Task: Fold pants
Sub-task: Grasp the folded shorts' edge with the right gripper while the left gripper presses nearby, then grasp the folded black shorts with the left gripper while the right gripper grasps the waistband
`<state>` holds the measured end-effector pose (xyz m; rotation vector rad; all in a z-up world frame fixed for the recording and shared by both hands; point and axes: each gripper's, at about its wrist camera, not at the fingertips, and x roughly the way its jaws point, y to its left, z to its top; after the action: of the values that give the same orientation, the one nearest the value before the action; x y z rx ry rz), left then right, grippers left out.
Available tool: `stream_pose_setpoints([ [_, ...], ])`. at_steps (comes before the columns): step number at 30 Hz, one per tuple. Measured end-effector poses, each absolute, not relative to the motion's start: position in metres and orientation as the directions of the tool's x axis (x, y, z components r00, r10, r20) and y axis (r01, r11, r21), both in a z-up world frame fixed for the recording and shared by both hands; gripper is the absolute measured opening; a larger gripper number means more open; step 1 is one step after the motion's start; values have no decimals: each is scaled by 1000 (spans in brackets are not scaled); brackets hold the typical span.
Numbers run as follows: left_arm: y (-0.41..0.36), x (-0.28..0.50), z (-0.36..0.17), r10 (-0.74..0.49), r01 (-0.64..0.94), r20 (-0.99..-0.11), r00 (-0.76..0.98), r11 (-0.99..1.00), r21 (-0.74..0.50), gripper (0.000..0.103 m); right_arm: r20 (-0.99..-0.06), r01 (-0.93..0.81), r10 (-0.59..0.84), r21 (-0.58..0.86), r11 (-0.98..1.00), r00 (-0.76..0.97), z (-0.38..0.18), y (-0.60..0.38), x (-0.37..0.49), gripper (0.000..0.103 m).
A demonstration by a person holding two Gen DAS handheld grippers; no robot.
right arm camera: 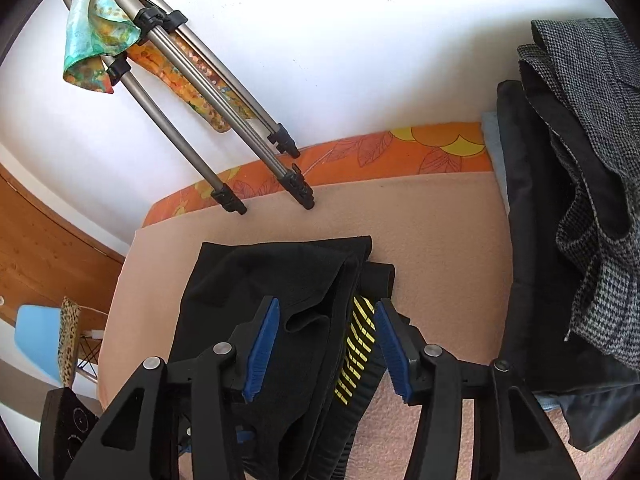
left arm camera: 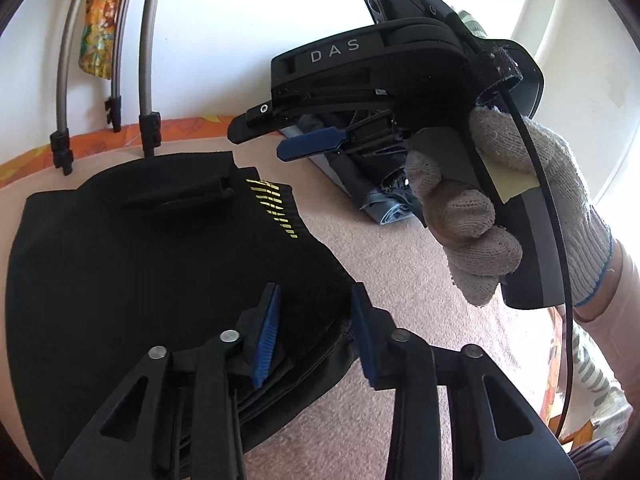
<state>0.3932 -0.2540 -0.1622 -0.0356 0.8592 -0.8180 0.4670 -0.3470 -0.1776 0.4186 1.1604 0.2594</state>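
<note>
Black pants [right arm camera: 280,320] folded on the bed, beneath both grippers' spread fingers [right arm camera: 260,344].

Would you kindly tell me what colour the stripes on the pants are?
Yellow stripes on black pants, clearest in the right wrist view.

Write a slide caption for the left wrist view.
Left hand-held gripper over folded black pants on the peach blanket; gloved hand raises right hand-held gripper.

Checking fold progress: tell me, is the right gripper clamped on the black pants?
No: the right gripper hangs open above the black pants.
</note>
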Motion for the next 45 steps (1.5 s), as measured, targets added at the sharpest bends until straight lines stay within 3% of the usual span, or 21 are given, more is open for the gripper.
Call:
stream_pose_setpoints([
  [3, -252, 393, -166, -672, 616, -634, 383, 697, -367, 6, -845, 18, 395, 430, 903, 361, -191, -340, 483, 53],
  [6, -252, 387, -164, -677, 623, -616, 402, 695, -358, 5, -866, 10, 369, 396, 918, 338, -204, -331, 495, 48],
  [8, -252, 383, -162, -682, 641, -608, 405, 686, -343, 4, -872, 16, 362, 388, 922, 329, -212, -327, 501, 39],
  [10, -253, 379, -161, -688, 654, -608, 396, 676, -339, 4, -873, 19, 361, 388, 922, 327, -216, -325, 505, 17],
  [12, -251, 374, -160, -702, 661, -600, 383, 662, -353, 4, -860, 17, 380, 410, 912, 341, -213, -325, 505, 4],
  [17, -254, 370, -167, -710, 704, -633, 309, 618, -350, 4, -886, 53, 302, 342, 938, 353, -212, -334, 508, 9],
  [18, -254, 365, -167, -700, 705, -638, 321, 627, -332, 9, -900, 72, 266, 308, 949, 346, -213, -337, 507, 12],
  [21, -254, 357, -164, -703, 715, -637, 316, 618, -327, 14, -893, 81, 239, 290, 954, 381, -204, -343, 498, 38],
  [27, -239, 334, -147, -722, 729, -617, 312, 599, -332, 22, -825, -82, 352, 353, 932, 442, -170, -327, 464, 38],
  [33, -192, 321, -122, -698, 683, -615, 366, 651, -332, 22, -884, -120, 269, 241, 963, 384, -186, -311, 458, 35],
  [39, -137, 347, -120, -542, 586, -694, 474, 782, -210, 26, -928, -20, 132, 133, 991, 348, -203, -335, 452, 35],
  [45, -104, 384, -158, -444, 503, -780, 441, 842, -195, 26, -903, -29, 178, 182, 983, 391, -178, -332, 433, 38],
])
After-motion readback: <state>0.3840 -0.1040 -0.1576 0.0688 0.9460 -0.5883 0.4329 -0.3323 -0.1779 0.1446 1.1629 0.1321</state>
